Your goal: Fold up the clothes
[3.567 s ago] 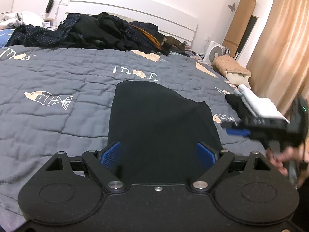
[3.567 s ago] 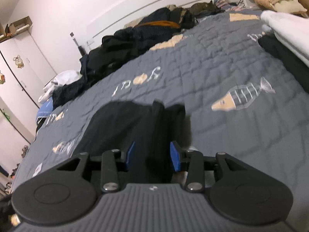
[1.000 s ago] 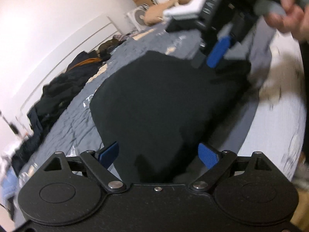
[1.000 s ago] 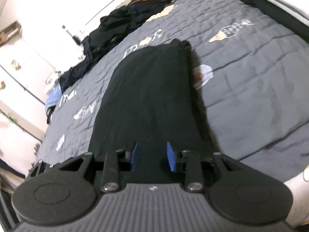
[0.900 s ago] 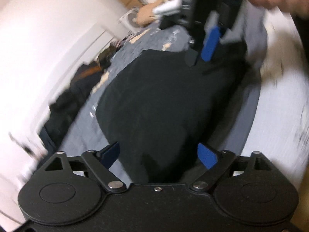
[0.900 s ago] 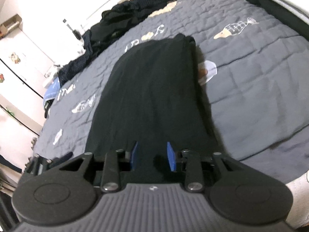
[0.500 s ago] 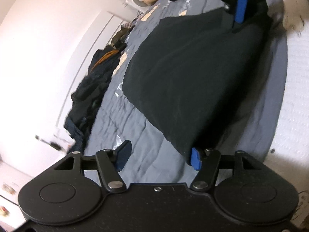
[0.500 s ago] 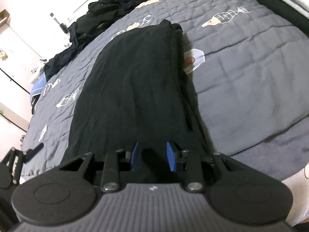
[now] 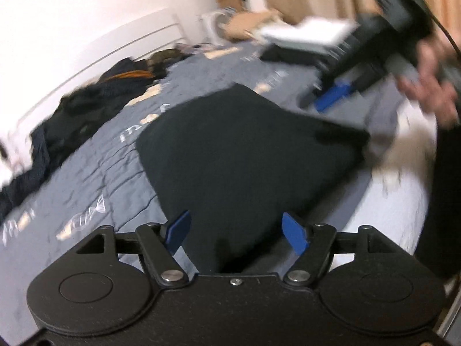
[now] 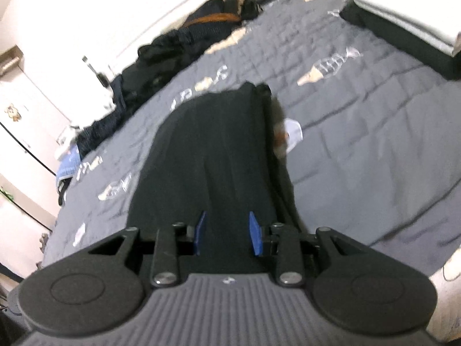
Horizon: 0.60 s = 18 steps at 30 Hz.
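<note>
bed (image 10: 374, 132): grey quilt with fish prints, fills most of both views
black garment (image 9: 245, 150): folded, lying flat on the quilt near the bed's front edge; long and narrow in the right wrist view (image 10: 213, 155), with a thicker folded edge along its right side
clothes heap (image 10: 184, 49): dark unfolded clothes piled at the far side of the bed by the headboard, one orange strip showing in it
folded stack (image 10: 400, 11): white piece on top of a black one, far right on the bed, well apart from the black garment
left claw (image 9: 236, 232): pads wide apart, near corner of the black garment lies between them, not pinched; holds nothing
right claw (image 10: 227, 230): pads partly apart, above the near end of the garment; cloth shows between them but neither pad presses it. In the left wrist view (image 9: 334, 98) it is blurred and off the garment's far right corner
hand (image 9: 426, 83): on the right claw's handle, blurred
white tag (image 10: 292, 134): small pale patch on the quilt just beside the garment's right edge, blurred
</note>
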Available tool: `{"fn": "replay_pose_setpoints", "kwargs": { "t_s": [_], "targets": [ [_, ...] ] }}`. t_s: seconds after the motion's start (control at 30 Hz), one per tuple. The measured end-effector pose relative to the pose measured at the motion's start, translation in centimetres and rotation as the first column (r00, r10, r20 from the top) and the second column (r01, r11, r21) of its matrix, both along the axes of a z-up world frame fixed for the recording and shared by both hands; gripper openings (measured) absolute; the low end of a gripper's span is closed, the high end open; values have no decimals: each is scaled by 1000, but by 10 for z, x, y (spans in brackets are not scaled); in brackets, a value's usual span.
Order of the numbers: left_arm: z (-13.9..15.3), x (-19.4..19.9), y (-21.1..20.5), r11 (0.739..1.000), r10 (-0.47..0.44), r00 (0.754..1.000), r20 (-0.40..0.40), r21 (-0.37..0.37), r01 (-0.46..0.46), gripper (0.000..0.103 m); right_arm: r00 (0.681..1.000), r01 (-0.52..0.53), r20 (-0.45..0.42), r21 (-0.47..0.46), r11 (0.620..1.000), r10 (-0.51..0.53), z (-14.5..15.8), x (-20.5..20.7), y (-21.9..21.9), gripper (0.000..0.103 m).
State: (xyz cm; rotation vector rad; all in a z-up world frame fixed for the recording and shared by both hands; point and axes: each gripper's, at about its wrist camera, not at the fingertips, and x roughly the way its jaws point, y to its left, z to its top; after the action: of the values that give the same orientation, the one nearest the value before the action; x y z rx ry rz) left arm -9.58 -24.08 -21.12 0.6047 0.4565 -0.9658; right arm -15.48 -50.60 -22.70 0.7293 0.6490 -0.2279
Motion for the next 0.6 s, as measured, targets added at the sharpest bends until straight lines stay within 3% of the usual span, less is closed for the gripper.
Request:
{"fn": "replay_pose_setpoints", "kwargs": {
  "t_s": [0.07,0.17,0.37,0.5,0.6],
  "targets": [
    [6,10,5,996,69,997,-33,-54,-70,79,1000,10,27,-11,1000,-9,5,-1,-2,32],
    [15,31,6,980,131,985,-108,-137,-145,80,1000,8,28,-30,1000,-7,8,2,-4,32],
    [34,63,30,908,208,930,-302,-295,-299,80,998,-27,55,-15,1000,28,17,21,-11,32],
    [35,80,41,859,218,881,-419,-347,-377,80,996,-51,73,-6,999,51,23,34,-16,32],
    [33,90,42,839,238,861,-449,-351,-415,80,994,-81,74,-12,997,82,25,46,-19,32]
  ]
}}
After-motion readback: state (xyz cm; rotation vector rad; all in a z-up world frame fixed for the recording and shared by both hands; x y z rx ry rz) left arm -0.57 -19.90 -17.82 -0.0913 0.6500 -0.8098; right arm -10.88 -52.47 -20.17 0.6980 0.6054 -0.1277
